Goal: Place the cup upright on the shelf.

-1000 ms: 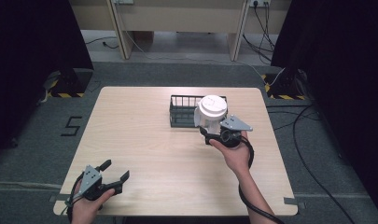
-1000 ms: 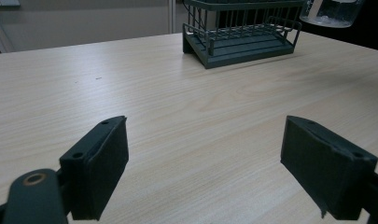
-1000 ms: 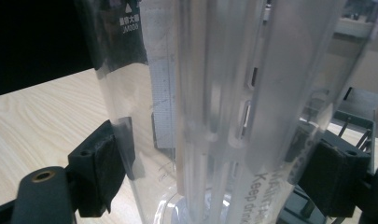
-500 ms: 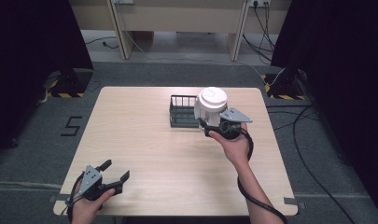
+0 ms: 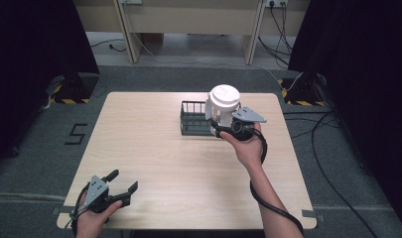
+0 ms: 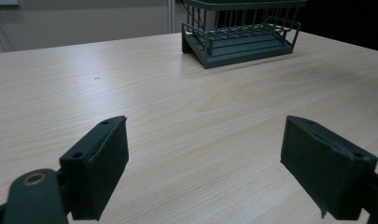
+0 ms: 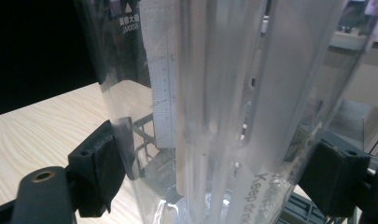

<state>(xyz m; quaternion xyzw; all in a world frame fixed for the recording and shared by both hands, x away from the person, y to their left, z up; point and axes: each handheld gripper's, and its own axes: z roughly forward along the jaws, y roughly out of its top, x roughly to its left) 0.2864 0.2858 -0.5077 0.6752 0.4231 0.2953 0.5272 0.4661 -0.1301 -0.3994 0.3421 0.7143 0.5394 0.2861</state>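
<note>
Table (image 5: 154, 148): pale wood, fine grain lines. Rack (image 5: 194, 119): dark grey-green wire. Jar (image 7: 224, 93): clear plastic with vertical streaks, a white label strip and white lettering; lid (image 5: 225, 95) white. Left gripper (image 5: 123, 186): black jaws, grey plate on top. Right gripper (image 7: 210, 163): black pads, brass-coloured rivet, grey plate. Cable (image 5: 268, 203): black. Floor (image 5: 337, 163): dark grey carpet, with a black "5" marked at the left
</note>
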